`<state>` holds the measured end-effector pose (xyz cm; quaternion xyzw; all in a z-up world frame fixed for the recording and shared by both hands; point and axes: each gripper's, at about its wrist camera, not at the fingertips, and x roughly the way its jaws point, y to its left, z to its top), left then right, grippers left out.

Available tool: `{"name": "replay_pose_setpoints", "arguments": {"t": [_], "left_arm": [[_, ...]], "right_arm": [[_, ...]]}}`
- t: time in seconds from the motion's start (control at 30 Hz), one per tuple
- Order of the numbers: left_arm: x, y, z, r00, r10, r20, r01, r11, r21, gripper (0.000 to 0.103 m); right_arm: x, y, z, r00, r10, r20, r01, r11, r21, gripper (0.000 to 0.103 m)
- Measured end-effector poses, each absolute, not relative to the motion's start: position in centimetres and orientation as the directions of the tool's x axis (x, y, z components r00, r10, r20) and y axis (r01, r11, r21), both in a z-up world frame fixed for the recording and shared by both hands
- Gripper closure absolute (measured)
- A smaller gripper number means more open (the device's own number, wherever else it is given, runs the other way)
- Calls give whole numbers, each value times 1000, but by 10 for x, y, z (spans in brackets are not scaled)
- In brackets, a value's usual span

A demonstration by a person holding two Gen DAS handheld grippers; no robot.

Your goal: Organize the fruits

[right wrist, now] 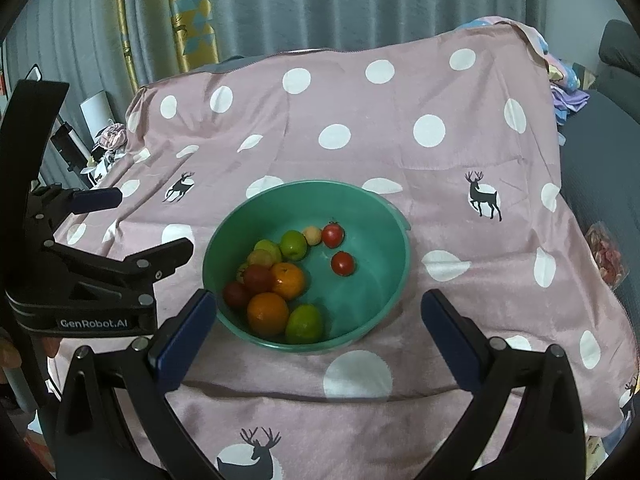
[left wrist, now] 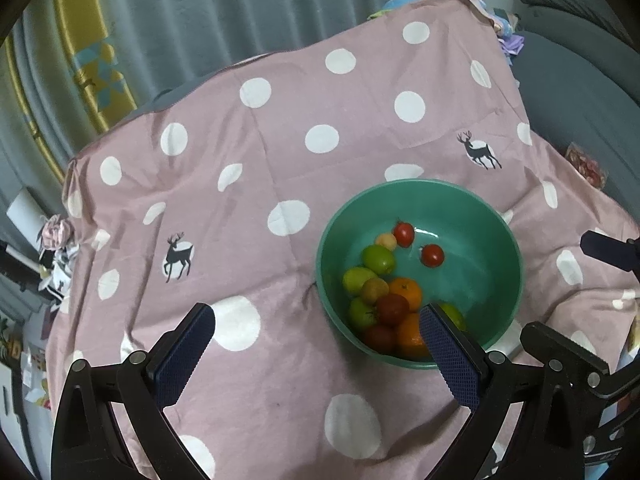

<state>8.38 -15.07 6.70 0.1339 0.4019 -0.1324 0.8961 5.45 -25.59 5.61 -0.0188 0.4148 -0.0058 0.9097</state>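
Note:
A green bowl (left wrist: 480, 236) (right wrist: 372, 280) stands on a pink dotted cloth and holds all the fruit in view. Inside lie two oranges (right wrist: 286, 280), green fruits (right wrist: 294, 245), small red tomatoes (right wrist: 342, 263) and darker red ones (left wrist: 393, 309). My left gripper (left wrist: 316, 316) hangs open above the cloth just left of the bowl, its right finger in front of the bowl's near rim. My right gripper (right wrist: 318, 300) is open in front of the bowl, with nothing between its pads. Each gripper shows in the other's view: the left gripper (right wrist: 152, 220) and the right gripper (left wrist: 558, 286).
The pink cloth (right wrist: 400, 152) with white dots and deer prints covers the whole table. Grey curtains (right wrist: 360, 0) hang behind. A grey sofa (left wrist: 580, 92) is at the right, clutter (right wrist: 112, 140) sits off the left edge, and a packet (right wrist: 606, 258) lies at the right edge.

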Motion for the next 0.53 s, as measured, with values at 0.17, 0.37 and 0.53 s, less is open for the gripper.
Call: {"name": "replay_pose_setpoints", "arguments": {"t": [0.17, 0.37, 0.53], "left_arm": [[83, -148, 72, 649, -126, -750, 335, 933, 134, 1], [82, -146, 74, 651, -133, -748, 335, 934, 126, 1], [82, -144, 78, 660, -143, -737, 331, 937, 115, 1]], "right_arm": [[53, -250, 59, 657, -29, -754, -15, 999, -51, 0], [54, -245, 61, 658, -26, -753, -29, 998, -60, 0], [55, -242, 62, 660, -26, -751, -34, 997, -64, 0]]}}
